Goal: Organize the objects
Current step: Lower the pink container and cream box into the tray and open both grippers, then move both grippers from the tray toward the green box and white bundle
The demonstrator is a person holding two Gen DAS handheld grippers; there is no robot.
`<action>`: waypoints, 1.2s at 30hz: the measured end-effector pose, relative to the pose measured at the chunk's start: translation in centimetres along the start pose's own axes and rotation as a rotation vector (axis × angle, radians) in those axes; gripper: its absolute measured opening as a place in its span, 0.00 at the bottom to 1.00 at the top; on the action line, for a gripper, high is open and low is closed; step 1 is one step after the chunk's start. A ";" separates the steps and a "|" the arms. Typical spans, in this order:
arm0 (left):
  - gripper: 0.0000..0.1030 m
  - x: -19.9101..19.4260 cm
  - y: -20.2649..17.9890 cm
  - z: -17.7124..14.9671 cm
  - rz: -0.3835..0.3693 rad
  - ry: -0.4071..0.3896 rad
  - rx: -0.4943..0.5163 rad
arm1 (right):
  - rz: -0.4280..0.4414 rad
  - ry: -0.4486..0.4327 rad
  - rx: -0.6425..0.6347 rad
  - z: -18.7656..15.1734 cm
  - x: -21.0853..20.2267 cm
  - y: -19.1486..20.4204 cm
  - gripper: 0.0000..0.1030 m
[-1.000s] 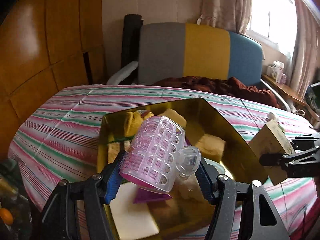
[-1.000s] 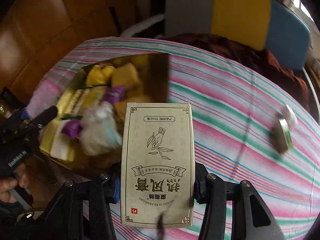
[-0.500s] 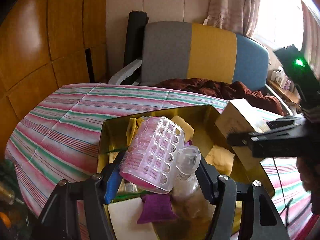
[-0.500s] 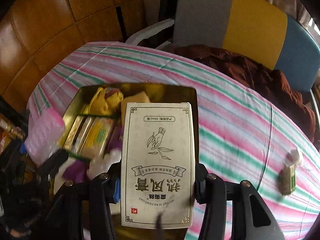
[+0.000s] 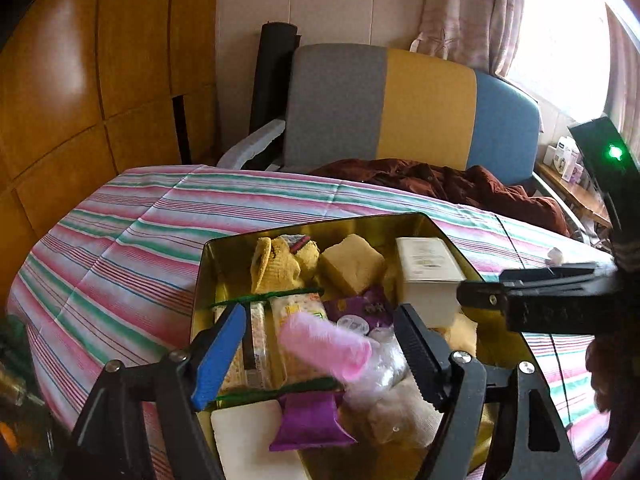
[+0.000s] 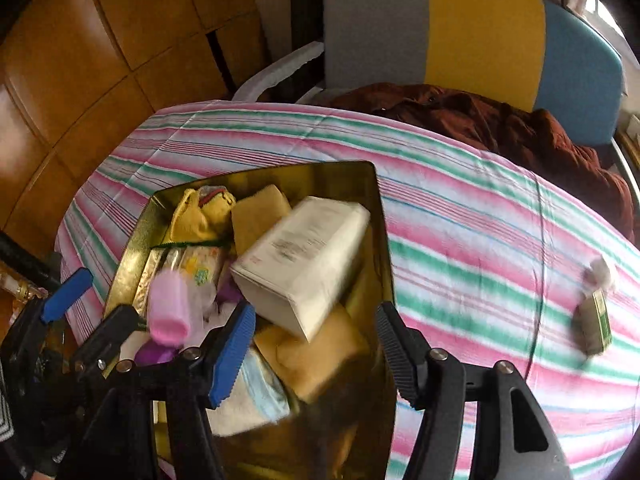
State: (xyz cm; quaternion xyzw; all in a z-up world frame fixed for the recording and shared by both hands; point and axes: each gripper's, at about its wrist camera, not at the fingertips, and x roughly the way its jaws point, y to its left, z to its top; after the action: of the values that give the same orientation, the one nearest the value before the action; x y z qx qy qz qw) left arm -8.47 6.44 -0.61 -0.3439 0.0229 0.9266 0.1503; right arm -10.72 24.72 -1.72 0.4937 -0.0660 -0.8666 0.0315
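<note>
A gold tin (image 5: 224,242) (image 6: 376,200) full of small items sits on the striped tablecloth. My left gripper (image 5: 320,352) is open above the tin's near end; the pink plastic bottle (image 5: 324,346) (image 6: 168,314) is blurred between its fingers, free of both. My right gripper (image 6: 314,350) is open over the tin's right side; the beige carton (image 6: 302,256) (image 5: 428,272) is blurred just beyond its fingertips, tilted onto the tin's contents. The right gripper also shows in the left wrist view (image 5: 480,296).
The tin holds yellow cloths (image 5: 280,260), a sponge (image 5: 352,264), purple packets (image 5: 308,424) and wrapped snacks (image 5: 256,344). A small green box with a white ball (image 6: 596,312) lies on the cloth at right. A striped chair (image 5: 400,108) with a brown garment (image 6: 500,120) stands behind the table.
Both grippers opened. The pink bottle left my left gripper and the carton left my right gripper; both dropped toward the tin's contents.
</note>
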 end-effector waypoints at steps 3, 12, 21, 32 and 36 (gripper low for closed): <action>0.79 -0.5 -0.1 -0.1 -0.006 -0.006 -0.007 | -0.003 -0.010 0.012 -1.2 -0.8 -0.2 0.62; 0.81 -2.4 -1.6 -1.0 -0.013 -0.016 0.024 | -0.046 -0.058 0.025 -4.2 -3.3 -0.7 0.71; 0.85 -4.1 -4.5 -1.9 -0.030 -0.046 0.116 | -0.078 -0.076 0.083 -6.5 -4.9 -3.1 0.72; 0.85 -4.7 -8.4 -2.2 -0.079 -0.049 0.226 | -0.164 -0.078 0.178 -8.3 -6.6 -9.2 0.73; 0.85 -4.6 -10.0 -2.2 -0.099 -0.047 0.268 | -0.204 -0.086 0.208 -8.3 -7.5 -11.8 0.73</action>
State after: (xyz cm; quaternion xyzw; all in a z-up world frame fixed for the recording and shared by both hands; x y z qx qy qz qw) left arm -0.78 14.48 1.26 -0.2998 0.1258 0.9145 0.2408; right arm 0.37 36.59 -1.19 0.4607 -0.1062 -0.8742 -0.1111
